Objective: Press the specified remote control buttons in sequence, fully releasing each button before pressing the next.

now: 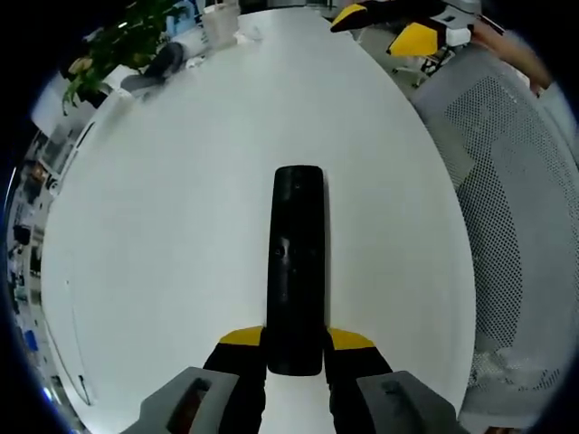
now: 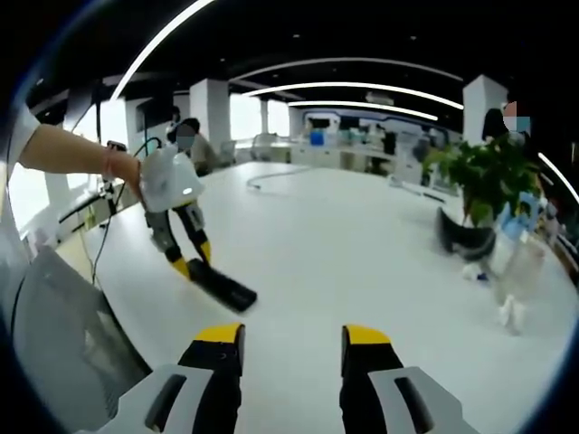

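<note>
A long black remote control (image 1: 296,267) lies lengthwise over the white table (image 1: 181,235), its near end clamped between the yellow-tipped fingers of my left gripper (image 1: 296,342). The right gripper view shows the same remote (image 2: 222,286) held slanting just above the table by the left gripper (image 2: 192,262), with a person's hand behind it. My right gripper (image 2: 291,342) stands open in the foreground, nothing between its fingers, well to the right of the remote. The other gripper's yellow tips (image 1: 407,32) appear at the top right of the left gripper view.
A mesh-backed office chair (image 1: 507,208) stands close to the table's edge. A potted plant (image 2: 484,176), a dark object (image 2: 461,237) and clear cups (image 2: 511,271) sit at the table's far side. A cable (image 2: 271,176) lies further back.
</note>
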A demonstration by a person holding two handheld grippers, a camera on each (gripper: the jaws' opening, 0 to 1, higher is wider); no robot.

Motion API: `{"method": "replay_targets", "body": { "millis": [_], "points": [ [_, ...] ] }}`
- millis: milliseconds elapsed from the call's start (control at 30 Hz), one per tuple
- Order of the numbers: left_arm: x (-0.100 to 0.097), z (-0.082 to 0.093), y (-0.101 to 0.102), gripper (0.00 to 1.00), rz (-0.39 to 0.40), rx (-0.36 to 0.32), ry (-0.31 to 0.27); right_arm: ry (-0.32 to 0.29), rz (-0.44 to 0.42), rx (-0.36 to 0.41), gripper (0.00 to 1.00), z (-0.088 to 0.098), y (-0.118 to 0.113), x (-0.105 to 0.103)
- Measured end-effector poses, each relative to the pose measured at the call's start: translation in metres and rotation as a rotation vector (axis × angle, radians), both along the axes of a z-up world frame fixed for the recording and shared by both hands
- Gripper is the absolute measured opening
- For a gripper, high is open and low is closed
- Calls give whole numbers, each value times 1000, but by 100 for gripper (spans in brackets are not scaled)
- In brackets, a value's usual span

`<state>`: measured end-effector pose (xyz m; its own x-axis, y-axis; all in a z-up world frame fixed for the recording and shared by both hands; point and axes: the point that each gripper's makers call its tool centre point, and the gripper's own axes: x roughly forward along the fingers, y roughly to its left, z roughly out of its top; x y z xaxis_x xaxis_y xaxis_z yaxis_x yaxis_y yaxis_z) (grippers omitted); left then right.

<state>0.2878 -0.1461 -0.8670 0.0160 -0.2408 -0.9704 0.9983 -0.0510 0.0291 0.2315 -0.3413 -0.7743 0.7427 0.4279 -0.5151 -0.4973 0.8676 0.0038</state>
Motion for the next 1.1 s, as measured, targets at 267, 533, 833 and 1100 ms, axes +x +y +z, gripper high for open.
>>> {"method": "replay_targets", "body": {
  "millis": [267,533,833,1100],
  "points": [
    [-5,0,0,24,-6,1,1,1,8,-4,39,-1,1,0],
    [-8,0,-1,24,5,-6,5,5,13,-3,39,-1,2,0],
    [-13,0,-1,24,24,-16,6,9,25,-2,38,-2,4,-1],
    [-17,0,-2,24,32,-15,8,11,33,-5,37,-2,6,-2]
  ]
}}
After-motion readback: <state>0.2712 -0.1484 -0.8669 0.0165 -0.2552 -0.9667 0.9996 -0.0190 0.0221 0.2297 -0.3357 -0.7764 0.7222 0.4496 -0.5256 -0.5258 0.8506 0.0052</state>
